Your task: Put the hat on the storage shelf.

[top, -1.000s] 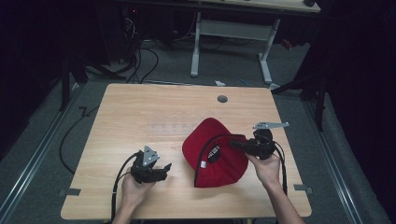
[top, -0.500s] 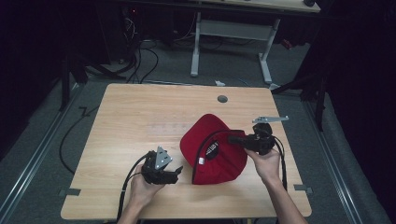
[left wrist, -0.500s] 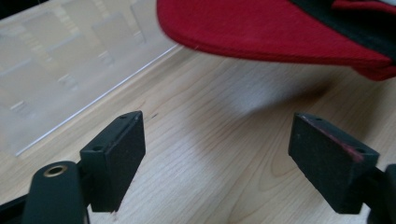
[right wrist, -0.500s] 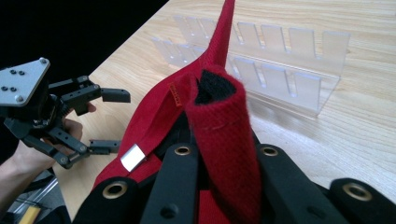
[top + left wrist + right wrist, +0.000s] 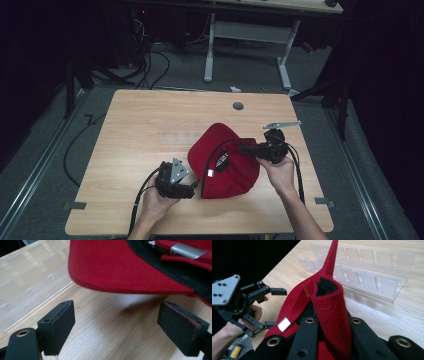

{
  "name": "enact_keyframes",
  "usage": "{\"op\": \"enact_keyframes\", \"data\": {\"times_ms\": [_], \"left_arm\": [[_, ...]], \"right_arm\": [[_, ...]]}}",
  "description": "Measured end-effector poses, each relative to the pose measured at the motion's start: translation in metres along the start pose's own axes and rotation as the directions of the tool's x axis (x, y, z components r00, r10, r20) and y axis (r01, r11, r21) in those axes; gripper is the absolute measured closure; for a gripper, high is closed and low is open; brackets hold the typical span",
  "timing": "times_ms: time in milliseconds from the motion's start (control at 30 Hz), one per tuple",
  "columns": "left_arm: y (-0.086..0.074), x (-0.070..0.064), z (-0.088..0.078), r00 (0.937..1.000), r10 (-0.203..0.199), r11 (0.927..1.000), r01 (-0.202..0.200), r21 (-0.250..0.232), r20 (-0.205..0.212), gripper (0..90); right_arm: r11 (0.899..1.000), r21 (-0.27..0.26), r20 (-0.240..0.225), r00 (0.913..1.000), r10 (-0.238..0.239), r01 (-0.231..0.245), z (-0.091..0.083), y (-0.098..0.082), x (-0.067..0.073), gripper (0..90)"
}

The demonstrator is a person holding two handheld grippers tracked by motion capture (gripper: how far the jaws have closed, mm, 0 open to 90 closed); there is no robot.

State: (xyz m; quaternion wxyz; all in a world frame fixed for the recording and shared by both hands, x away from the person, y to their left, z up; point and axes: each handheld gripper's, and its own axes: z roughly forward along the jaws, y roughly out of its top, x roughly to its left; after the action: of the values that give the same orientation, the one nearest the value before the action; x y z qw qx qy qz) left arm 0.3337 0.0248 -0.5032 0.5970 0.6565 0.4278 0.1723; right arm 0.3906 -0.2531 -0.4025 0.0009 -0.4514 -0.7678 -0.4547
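From the high view, we see the red cap (image 5: 225, 160) lying on the table (image 5: 150, 125), the right gripper (image 5: 242, 148) clamped on its back edge. In the left gripper view, the left gripper (image 5: 117, 325) stands wide apart and has just been opening, with the brim above it untouched. In the right gripper view, red fabric is pinched between the closed jaws, in front of a clear rack (image 5: 372, 272).

Clear rack (image 5: 372, 272) blocks the table's (image 5: 130, 130) middle (far half open).

Red cap (image 5: 226, 167) with black inner band (silver buckle (image 5: 186, 250)), pale wood-grain table (image 5: 150, 120), black claws.
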Motion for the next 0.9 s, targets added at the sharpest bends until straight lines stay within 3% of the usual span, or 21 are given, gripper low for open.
{"op": "enact_keyframes", "data": {"times_ms": [367, 900], "left_arm": [[0.001, -0.010, 0.000, 0.9966, 0.082, 0.9966, -0.082, -0.005, 0.011, 15.2], [0.002, -0.010, 0.000, 0.9929, 0.118, 0.9928, -0.118, -0.023, 0.012, 20.8]], "right_arm": [[0.999, 0.029, -0.018, 0.9997, 0.017, -0.016, 0.006, 0.000, 0.000, 84.9], [0.996, 0.067, -0.049, 0.9970, 0.059, -0.056, 0.014, 0.000, 0.000, 84.8]]}}
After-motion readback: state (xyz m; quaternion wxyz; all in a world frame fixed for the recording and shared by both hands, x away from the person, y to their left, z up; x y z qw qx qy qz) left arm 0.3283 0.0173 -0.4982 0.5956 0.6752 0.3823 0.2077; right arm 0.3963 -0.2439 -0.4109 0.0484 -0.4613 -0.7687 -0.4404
